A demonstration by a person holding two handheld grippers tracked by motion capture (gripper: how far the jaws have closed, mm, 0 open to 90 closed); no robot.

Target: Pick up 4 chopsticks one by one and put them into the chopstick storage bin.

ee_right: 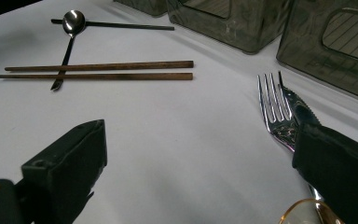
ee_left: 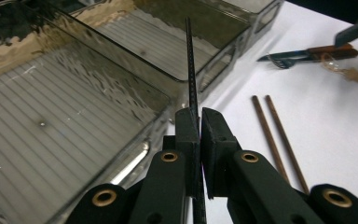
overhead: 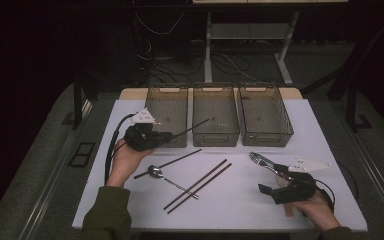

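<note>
My left gripper point(overhead: 164, 136) is shut on a black chopstick point(overhead: 190, 128) and holds it above the table; the stick's far end reaches over the middle bin point(overhead: 214, 132). In the left gripper view the chopstick point(ee_left: 189, 65) runs straight out between the closed jaws of the left gripper point(ee_left: 199, 116), above the bins' rims. A second black chopstick point(overhead: 172, 161) lies on the white table beside a spoon point(overhead: 155, 171). Two brown chopsticks point(overhead: 198, 184) lie side by side. My right gripper point(overhead: 272, 179) rests open near a fork point(ee_right: 272, 105) and a knife point(ee_right: 299, 108), with nothing between the jaws of the right gripper point(ee_right: 200, 135).
Three translucent grey bins stand in a row at the table's far side: the left bin point(overhead: 166, 90), the middle one and the right bin point(overhead: 266, 136). A rounded amber-rimmed object point(ee_right: 307, 212) sits by the right jaw. Floor and cables lie beyond the table.
</note>
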